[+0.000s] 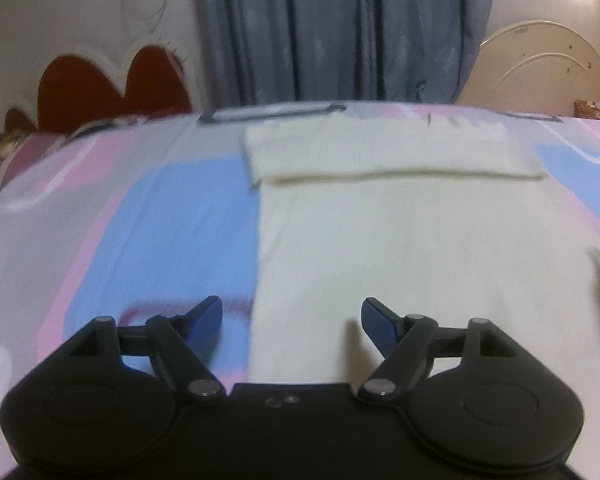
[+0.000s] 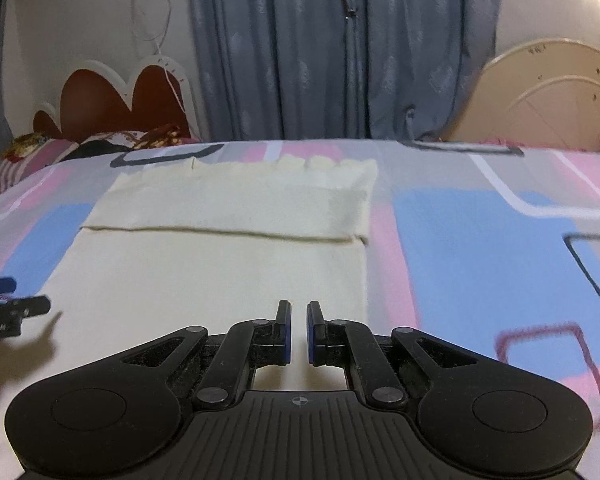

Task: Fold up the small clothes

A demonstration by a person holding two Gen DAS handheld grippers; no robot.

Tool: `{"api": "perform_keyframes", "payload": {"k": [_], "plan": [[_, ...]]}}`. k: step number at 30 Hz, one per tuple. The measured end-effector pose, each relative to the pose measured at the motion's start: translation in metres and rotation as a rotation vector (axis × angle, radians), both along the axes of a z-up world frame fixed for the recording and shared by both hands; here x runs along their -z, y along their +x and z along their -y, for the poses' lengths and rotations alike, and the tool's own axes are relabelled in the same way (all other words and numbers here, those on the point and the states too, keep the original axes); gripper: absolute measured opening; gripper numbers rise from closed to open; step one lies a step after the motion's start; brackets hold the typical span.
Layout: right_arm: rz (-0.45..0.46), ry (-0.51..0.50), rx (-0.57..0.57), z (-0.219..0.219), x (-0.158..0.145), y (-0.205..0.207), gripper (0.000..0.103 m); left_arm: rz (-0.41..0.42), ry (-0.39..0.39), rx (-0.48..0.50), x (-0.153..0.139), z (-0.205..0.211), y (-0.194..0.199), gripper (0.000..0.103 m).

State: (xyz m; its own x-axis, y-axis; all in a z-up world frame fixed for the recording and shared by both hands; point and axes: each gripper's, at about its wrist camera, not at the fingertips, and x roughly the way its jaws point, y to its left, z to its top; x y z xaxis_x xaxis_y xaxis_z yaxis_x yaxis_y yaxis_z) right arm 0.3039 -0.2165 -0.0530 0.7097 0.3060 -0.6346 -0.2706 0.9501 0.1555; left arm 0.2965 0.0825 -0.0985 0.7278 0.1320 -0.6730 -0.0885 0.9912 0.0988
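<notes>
A cream garment [image 1: 400, 248] lies flat on the bed, its far end folded back into a band [image 1: 380, 152]. My left gripper [image 1: 292, 306] hovers open over the garment's left edge, one finger above the sheet and the other above the cloth, with nothing between them. In the right wrist view the same garment [image 2: 220, 272] and its folded band [image 2: 240, 208] fill the middle. My right gripper [image 2: 299, 305] is shut, with only a thin slit between its pads and nothing held, just above the near right part of the cloth. The left gripper [image 2: 16, 295] shows at the left edge of that view.
The bed carries a sheet [image 1: 160, 220] patterned in blue, pink and grey. A red heart-shaped headboard [image 1: 100, 88] and pillows [image 2: 60, 148] stand at the far left. Grey-blue curtains [image 1: 340, 32] hang behind the bed, and a cream arched frame [image 2: 540, 100] stands at the far right.
</notes>
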Motion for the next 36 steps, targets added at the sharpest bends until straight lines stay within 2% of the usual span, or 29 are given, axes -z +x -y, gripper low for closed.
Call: {"api": "perform_keyframes", "payload": {"k": [1, 2, 4, 9, 10, 14, 16, 26, 30, 36], "plan": [[0.000, 0.001, -0.002, 0.005, 0.000, -0.009, 0.010, -0.011, -0.010, -0.008, 0.001, -0.003, -0.011, 0.076], [0.000, 0.000, 0.001, 0.010, 0.000, -0.018, 0.032, -0.021, -0.014, -0.017, 0.003, -0.007, -0.021, 0.076], [0.019, 0.005, 0.009, 0.022, -0.001, -0.038, 0.067, -0.042, -0.018, -0.030, 0.006, -0.010, -0.040, 0.076], [-0.036, 0.052, -0.005, 0.044, 0.005, -0.077, 0.067, -0.069, -0.090, -0.042, 0.006, -0.018, -0.076, 0.069], [-0.052, 0.068, -0.006, 0.046, 0.006, -0.084, 0.066, -0.076, -0.121, -0.046, 0.007, -0.022, -0.081, 0.065], [-0.122, 0.165, 0.009, 0.061, 0.013, -0.110, 0.052, -0.084, -0.258, -0.059, 0.007, -0.035, -0.100, 0.061], [-0.152, 0.209, 0.023, 0.068, 0.016, -0.121, 0.049, -0.093, -0.304, -0.049, 0.008, -0.037, -0.113, 0.057], [-0.254, 0.313, 0.001, 0.078, 0.031, -0.172, 0.048, -0.100, -0.611, -0.046, 0.018, -0.056, -0.154, 0.048], [-0.276, 0.362, 0.000, 0.079, 0.034, -0.178, 0.048, -0.098, -0.657, -0.057, 0.022, -0.061, -0.158, 0.045], [-0.299, 0.400, -0.006, 0.072, 0.034, -0.164, 0.048, -0.091, -0.726, -0.061, 0.028, -0.066, -0.143, 0.045]]}}
